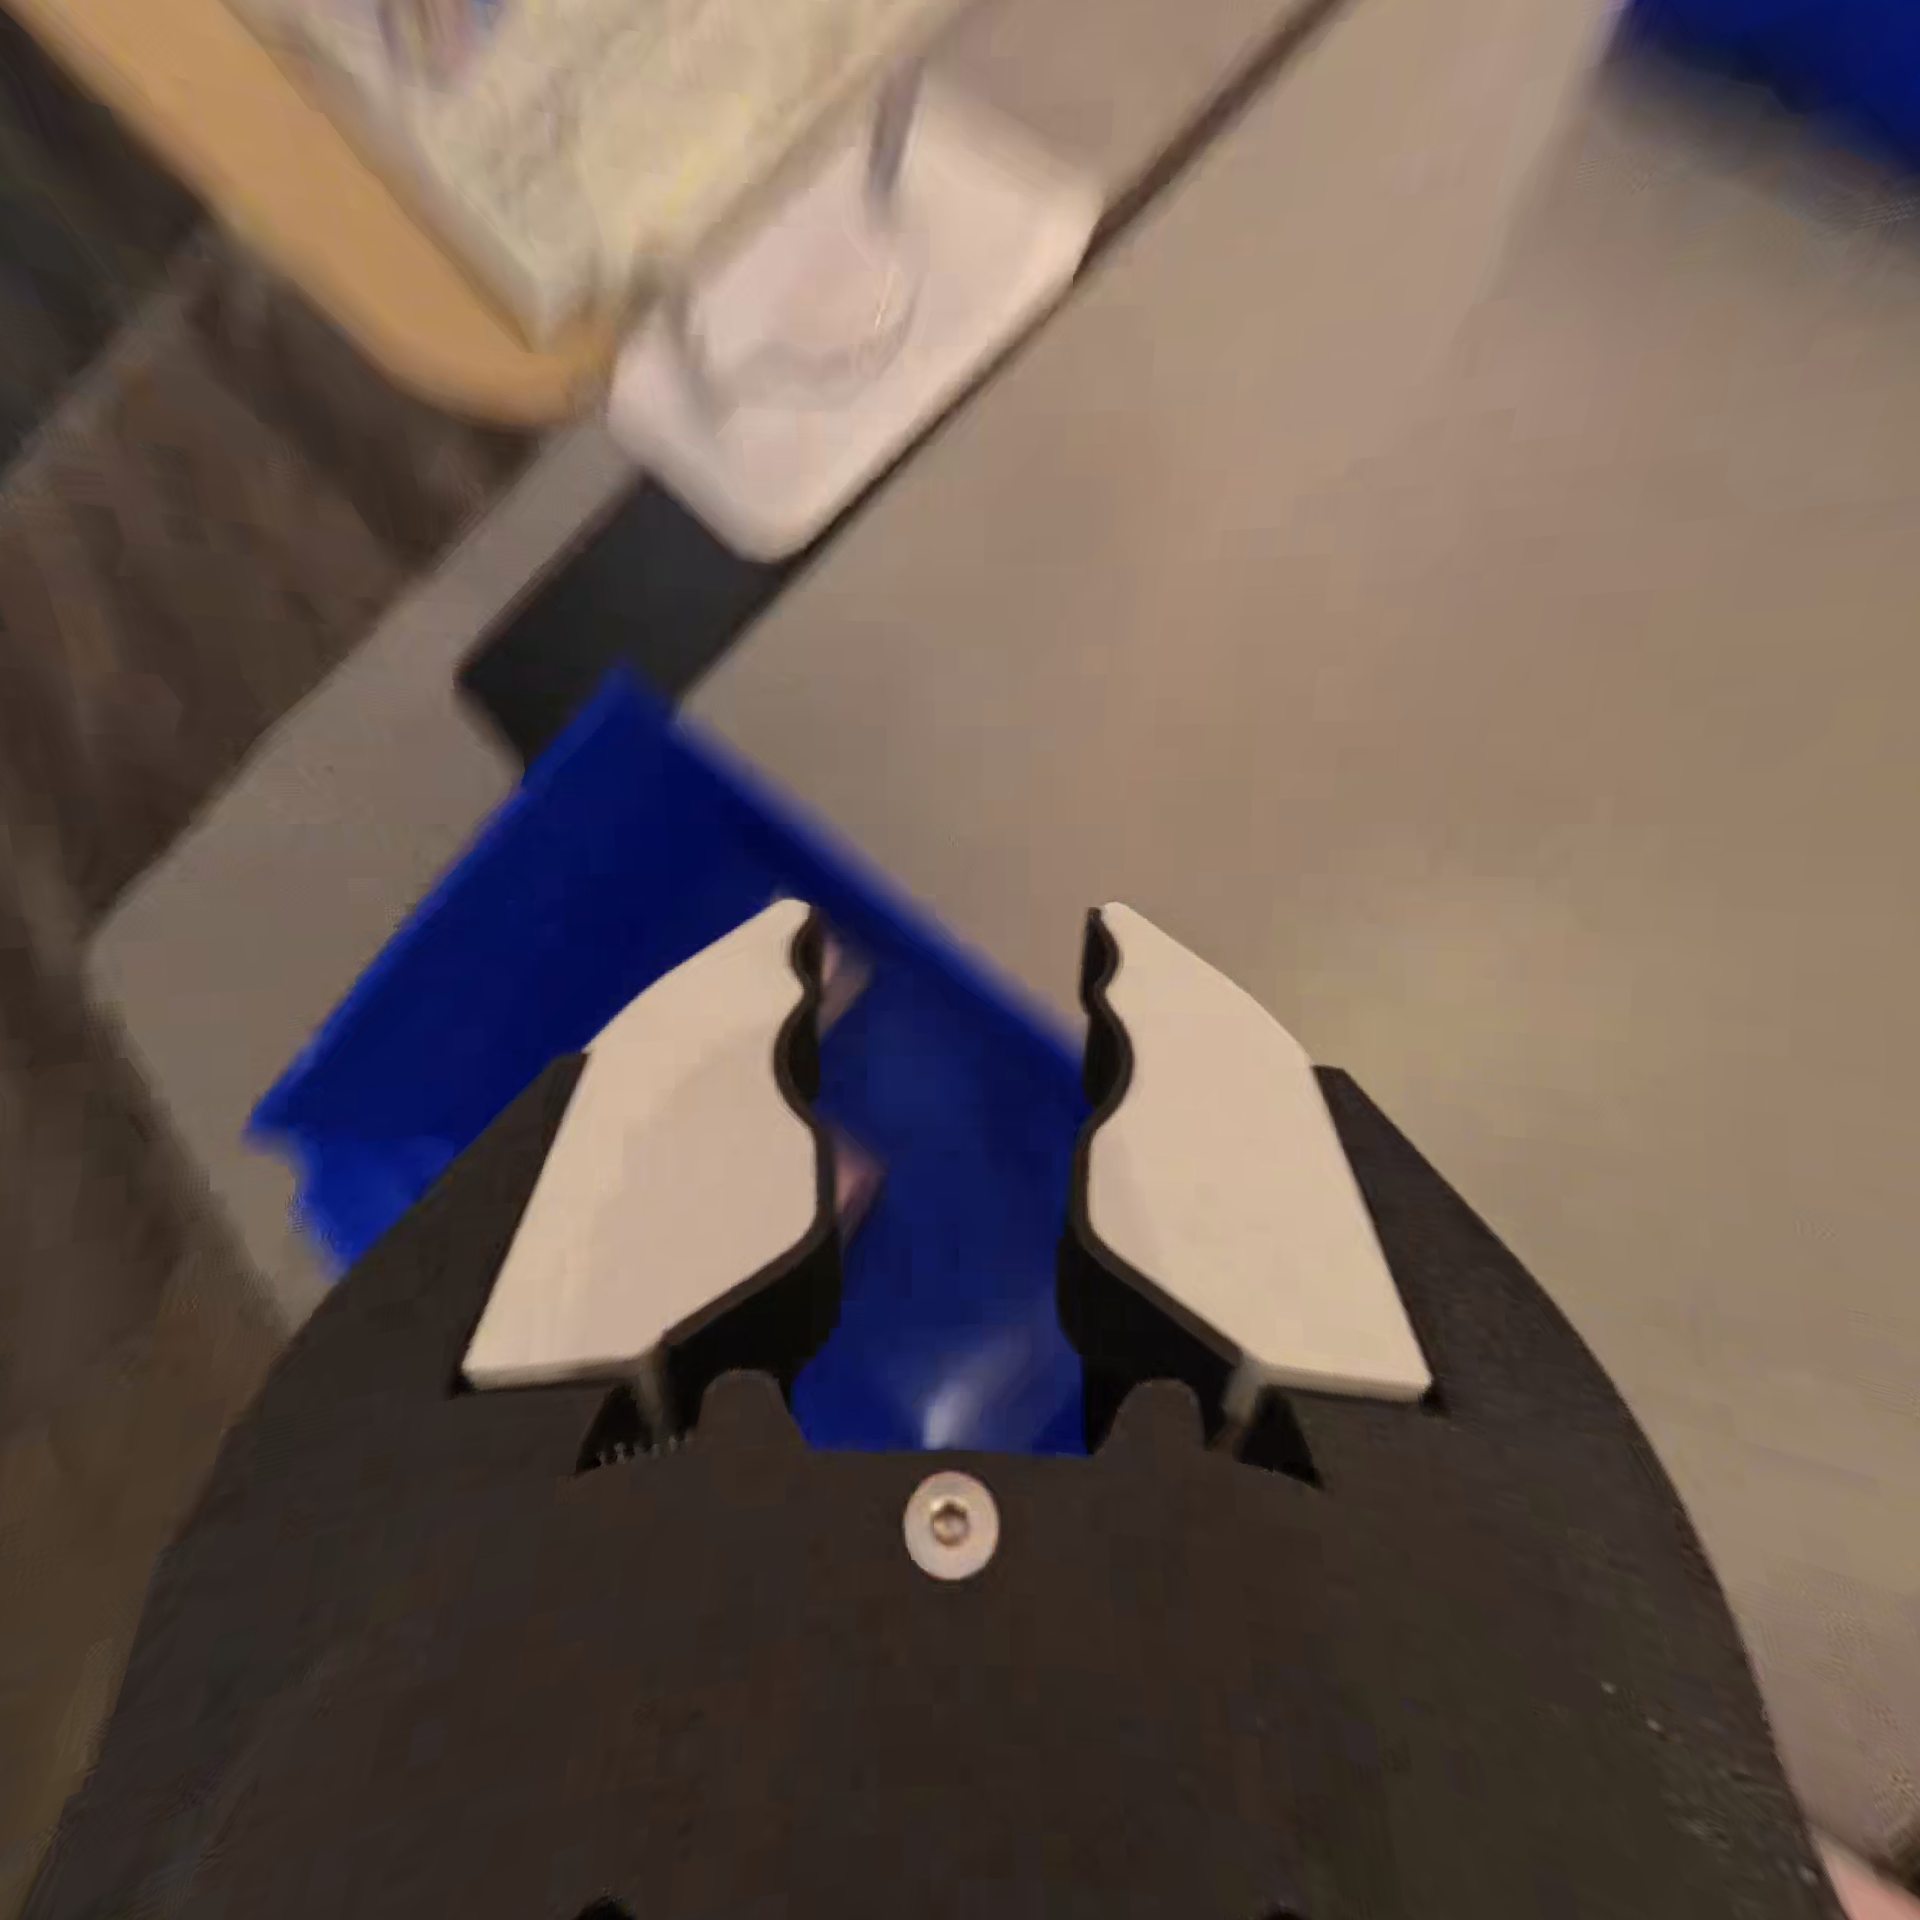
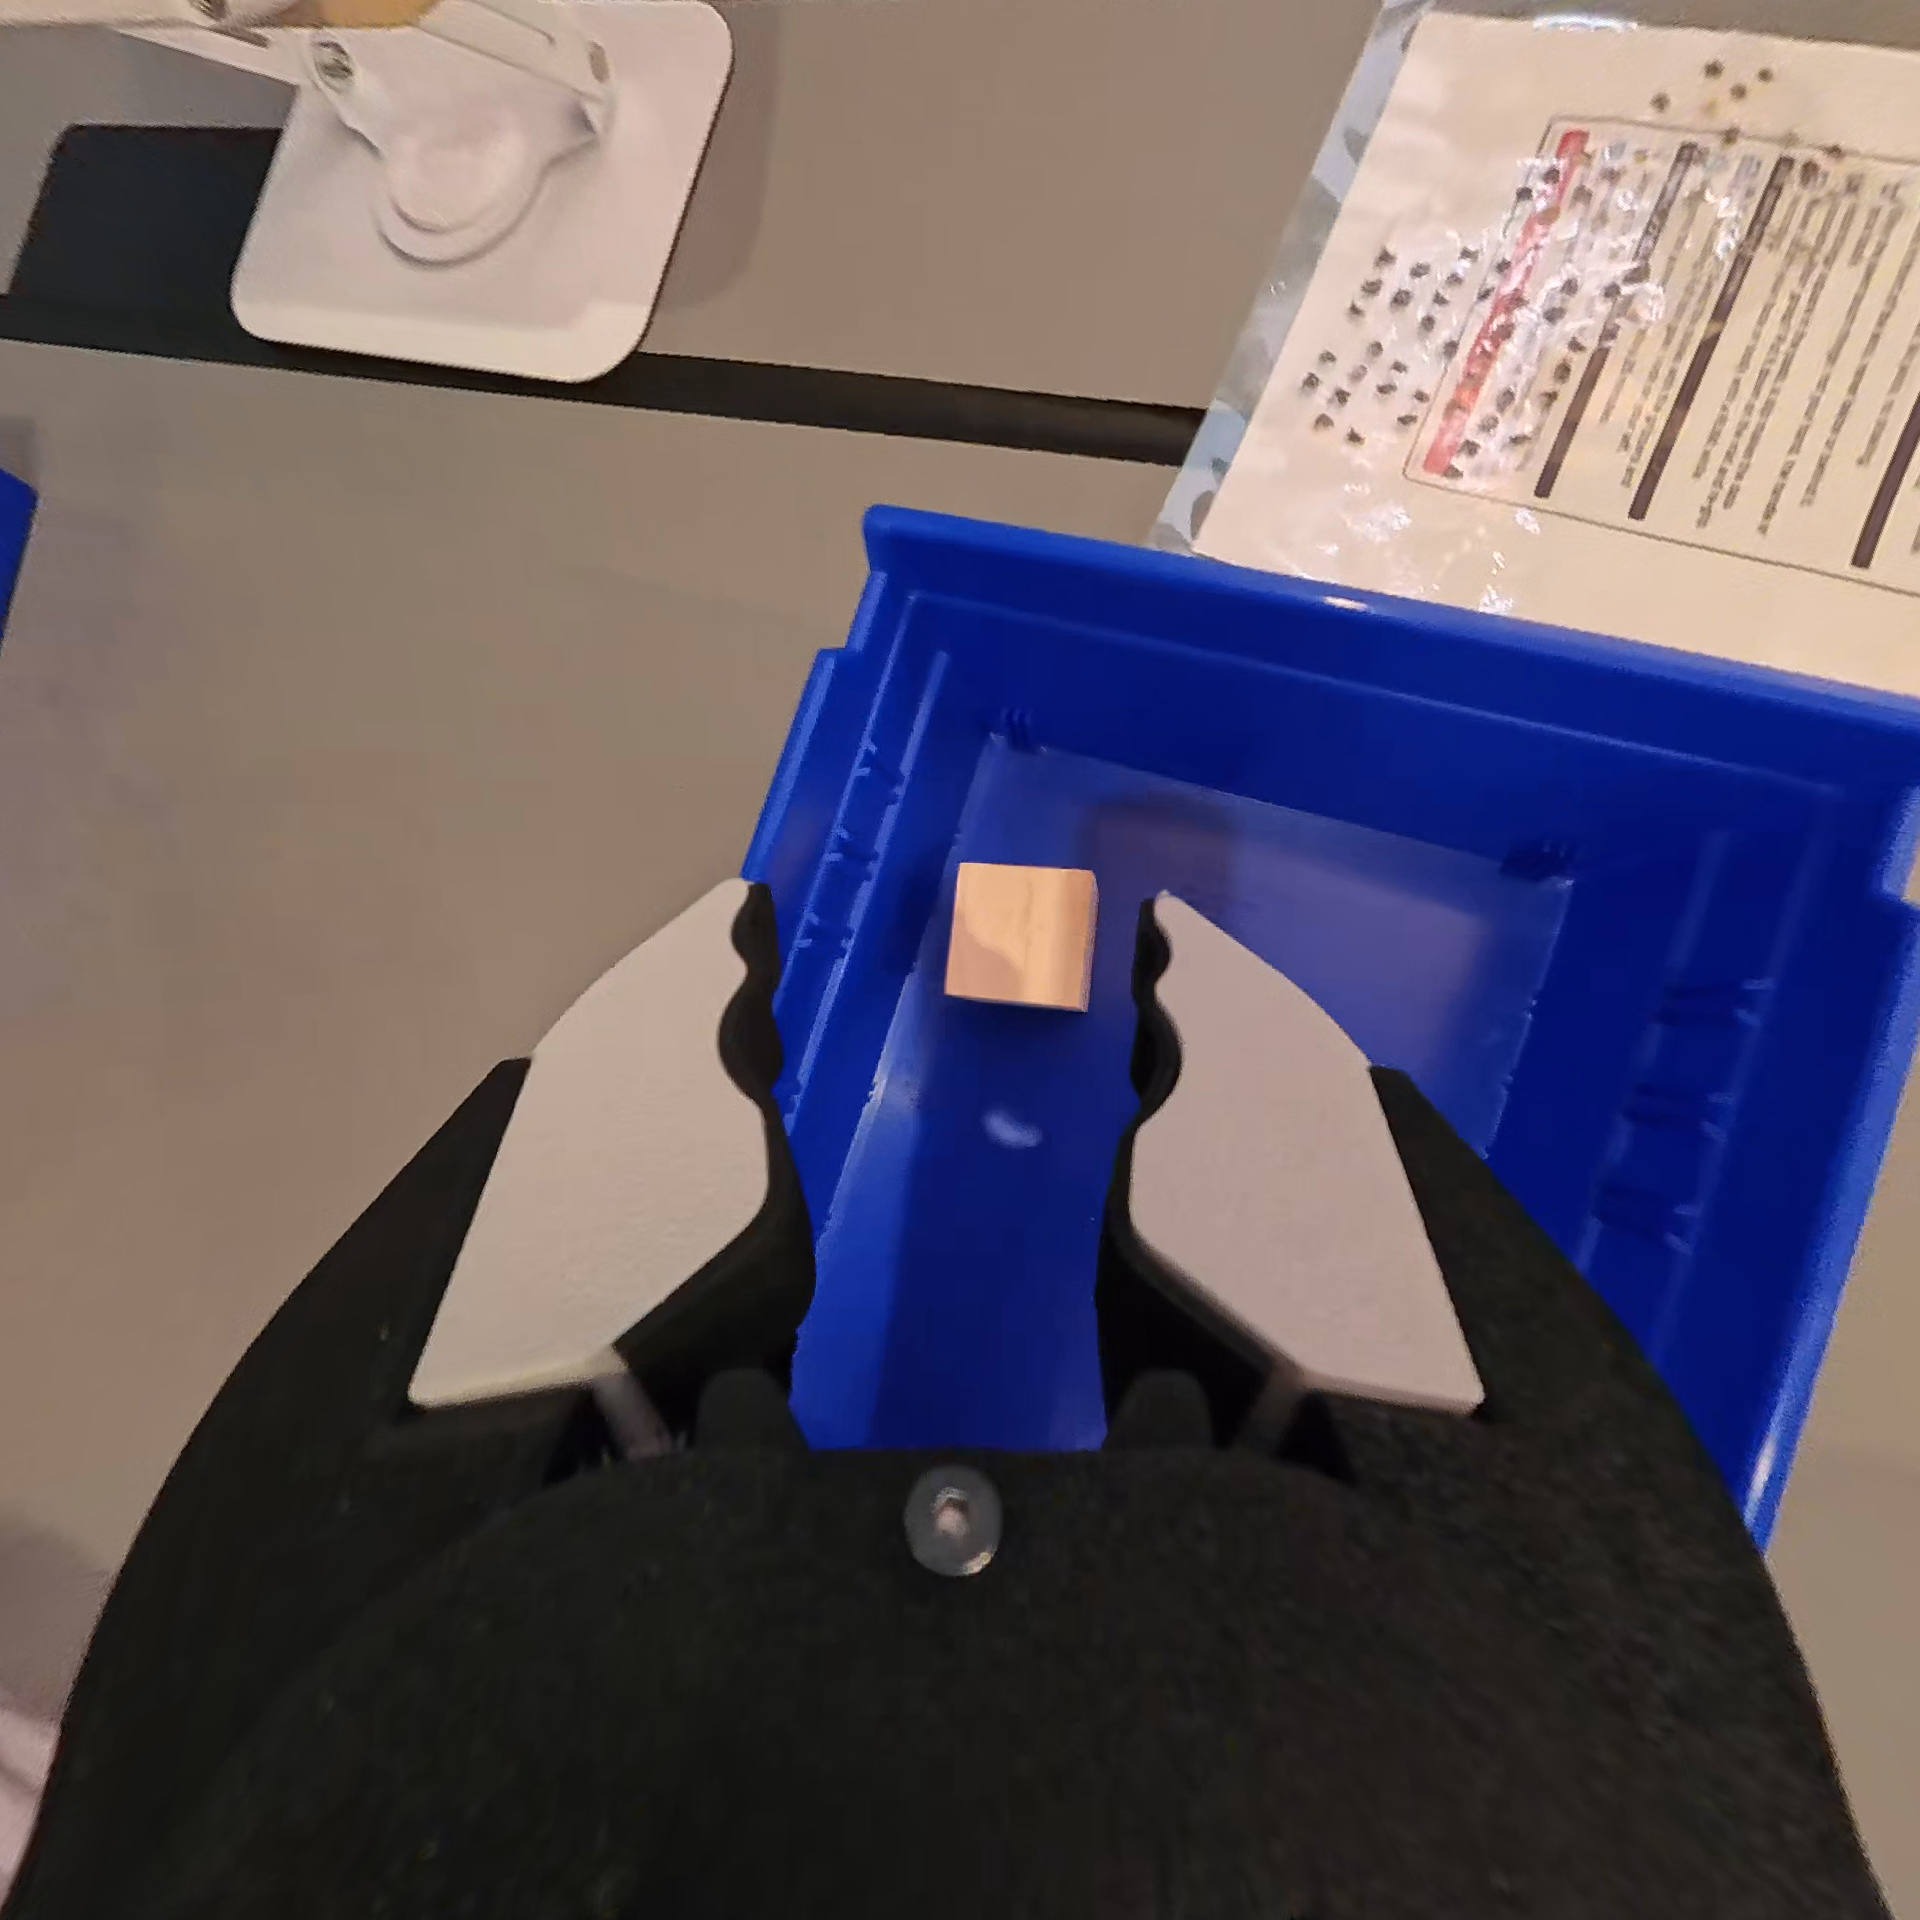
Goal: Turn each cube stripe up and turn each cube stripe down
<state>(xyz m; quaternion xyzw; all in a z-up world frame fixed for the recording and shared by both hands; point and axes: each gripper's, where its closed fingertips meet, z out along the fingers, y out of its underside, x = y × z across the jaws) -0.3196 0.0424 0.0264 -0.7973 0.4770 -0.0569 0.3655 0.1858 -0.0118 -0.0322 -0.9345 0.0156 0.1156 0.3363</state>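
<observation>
In the right wrist view a small plain wooden cube (image 2: 1021,935) lies on the floor of a blue plastic bin (image 2: 1351,665), near its left wall. No stripe shows on its visible faces. My right gripper (image 2: 954,900) is open above the bin, with the cube just beyond and between its fingertips, not touching. In the blurred left wrist view my left gripper (image 1: 951,914) is open over another blue bin (image 1: 582,935). A small pinkish patch (image 1: 854,1164) shows by the left finger's inner edge, too blurred to identify.
The bins stand on a grey table (image 2: 364,727). A white stand base (image 2: 468,197) sits at the back on a black strip (image 2: 883,400); it also shows in the left wrist view (image 1: 842,343). A plastic-covered printed sheet (image 2: 1610,312) lies behind the right bin. A blue edge (image 2: 10,540) shows far left.
</observation>
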